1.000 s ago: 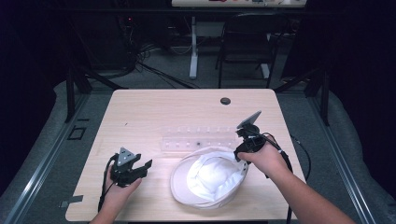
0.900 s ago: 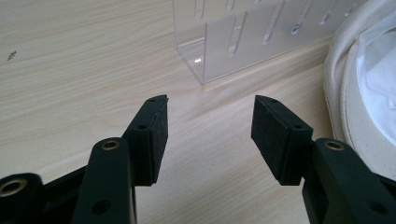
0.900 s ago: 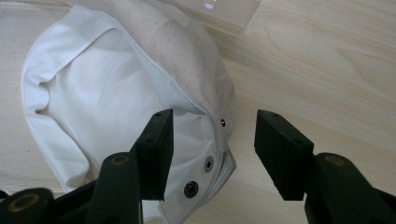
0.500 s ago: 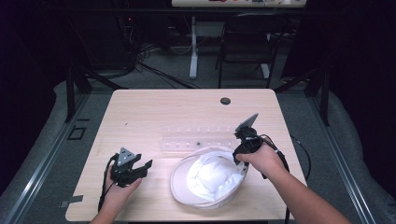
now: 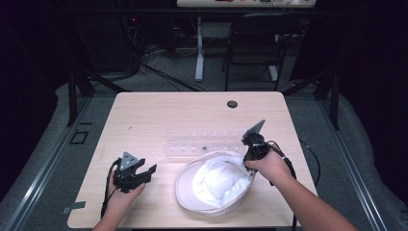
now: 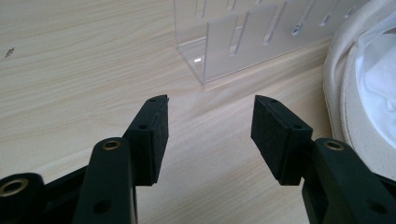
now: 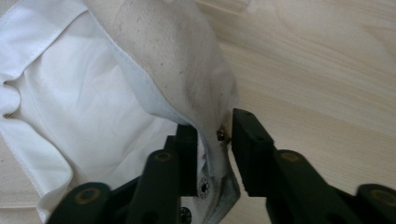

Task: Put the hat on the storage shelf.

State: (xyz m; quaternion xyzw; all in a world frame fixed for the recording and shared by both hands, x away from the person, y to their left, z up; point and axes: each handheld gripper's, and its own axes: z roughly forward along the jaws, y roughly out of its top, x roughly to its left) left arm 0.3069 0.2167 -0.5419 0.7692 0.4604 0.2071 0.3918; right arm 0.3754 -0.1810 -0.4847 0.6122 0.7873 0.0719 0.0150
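Note:
A cream bucket hat [image 5: 214, 185] lies upside down on the table's near middle, its white lining [image 7: 84, 116] facing up. My right gripper [image 5: 248, 158] is at the hat's right edge. Its jaws have just been closing, and they now pinch the brim [image 7: 187, 70] close to a metal snap [image 7: 221, 135], so my right gripper [image 7: 212, 135] is shut on it. My left gripper [image 5: 146, 171] rests at the front left of the table, apart from the hat. The left gripper [image 6: 210, 109] stands open with only bare wood between its pads.
A clear acrylic rack [image 5: 202, 142] with slots lies just beyond the hat; its corner [image 6: 219, 42] is ahead of the left jaws. A small black round fitting [image 5: 232, 104] sits near the far edge of the wooden table [image 5: 159, 115]. A chair and cables stand beyond.
The right hand has edged slightly toward the hat's right brim. The left hand and its gripper have not moved.

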